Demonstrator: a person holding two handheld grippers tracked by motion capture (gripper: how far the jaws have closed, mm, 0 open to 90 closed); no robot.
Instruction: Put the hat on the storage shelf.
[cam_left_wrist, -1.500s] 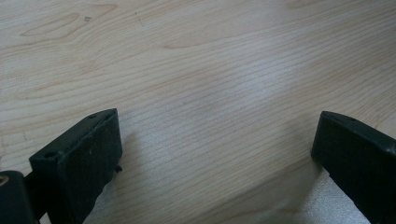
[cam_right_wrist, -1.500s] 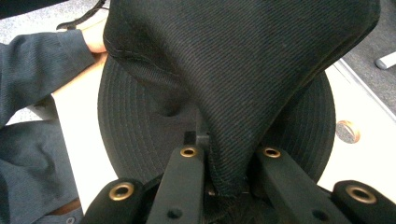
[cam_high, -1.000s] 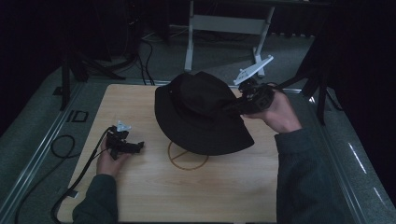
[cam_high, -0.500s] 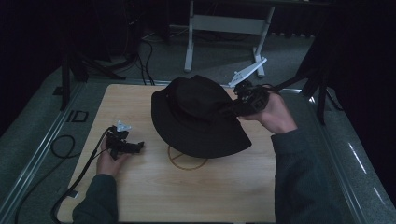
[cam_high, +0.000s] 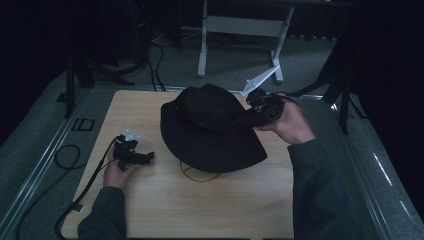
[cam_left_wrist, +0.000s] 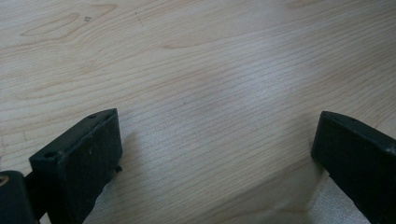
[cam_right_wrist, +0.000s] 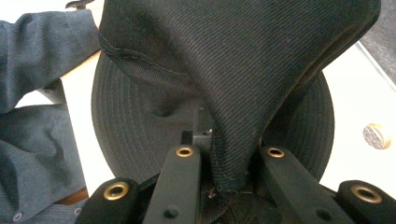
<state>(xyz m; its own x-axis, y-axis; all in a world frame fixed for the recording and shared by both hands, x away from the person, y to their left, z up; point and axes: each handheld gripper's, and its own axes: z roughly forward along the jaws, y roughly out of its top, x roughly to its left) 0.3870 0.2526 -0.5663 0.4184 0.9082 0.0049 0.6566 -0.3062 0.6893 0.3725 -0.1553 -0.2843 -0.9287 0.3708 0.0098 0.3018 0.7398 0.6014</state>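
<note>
Wooden surface (cam_high: 150, 210) from above: black hat (cam_high: 210, 130) at its middle, right tongs (cam_high: 250, 117) at its brim. Left tongs (cam_left_wrist: 215, 158) gape wide over bare wood. Right tongs (cam_right_wrist: 229, 163) pinch the hat's (cam_right_wrist: 243, 56) fabric (a folded edge).

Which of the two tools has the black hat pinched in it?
The right tool, shut on the black hat at its brim. The left tool is open on the table, away from the hat.

Right gripper (cam_right_wrist: 227, 184) jaws pinch the black hat's (cam_right_wrist: 243, 70) brim.
</note>
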